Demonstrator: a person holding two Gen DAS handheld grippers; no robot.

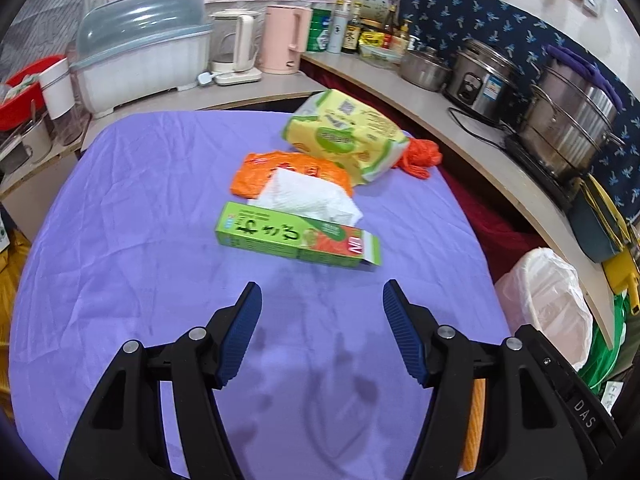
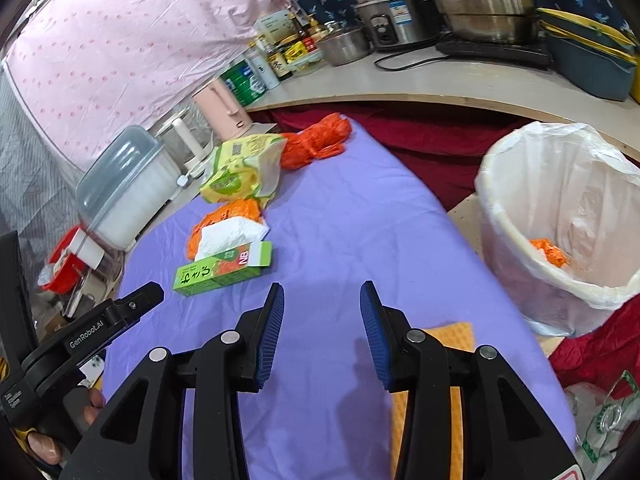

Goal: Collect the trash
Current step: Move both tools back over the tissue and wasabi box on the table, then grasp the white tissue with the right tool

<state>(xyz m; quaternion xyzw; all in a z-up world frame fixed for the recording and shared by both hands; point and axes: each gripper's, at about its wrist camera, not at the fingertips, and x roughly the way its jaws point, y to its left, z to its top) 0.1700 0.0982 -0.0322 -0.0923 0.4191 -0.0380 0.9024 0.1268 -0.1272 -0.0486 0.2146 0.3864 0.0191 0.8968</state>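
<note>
On the purple cloth (image 1: 132, 232) lie a green carton (image 1: 298, 236), a crumpled white tissue (image 1: 308, 198) on an orange wrapper (image 1: 256, 170), a yellow-green packet (image 1: 344, 136) and an orange plastic bag (image 1: 420, 156). My left gripper (image 1: 322, 296) is open and empty, a little short of the carton. My right gripper (image 2: 322, 296) is open and empty over the cloth, right of the carton (image 2: 222, 270). The tissue (image 2: 232, 236), packet (image 2: 240, 172) and orange bag (image 2: 316, 140) lie beyond. The white-lined bin (image 2: 560, 224) holds an orange scrap (image 2: 550, 252).
A curved counter (image 1: 460, 132) carries steel pots (image 1: 568, 120), a rice cooker (image 1: 480, 76), bottles, a pink kettle (image 1: 284, 38) and a lidded dish box (image 1: 144, 48). The bin (image 1: 548, 300) stands right of the table. An orange mat (image 2: 452, 336) lies under my right gripper. The left gripper's body (image 2: 80, 340) is at far left.
</note>
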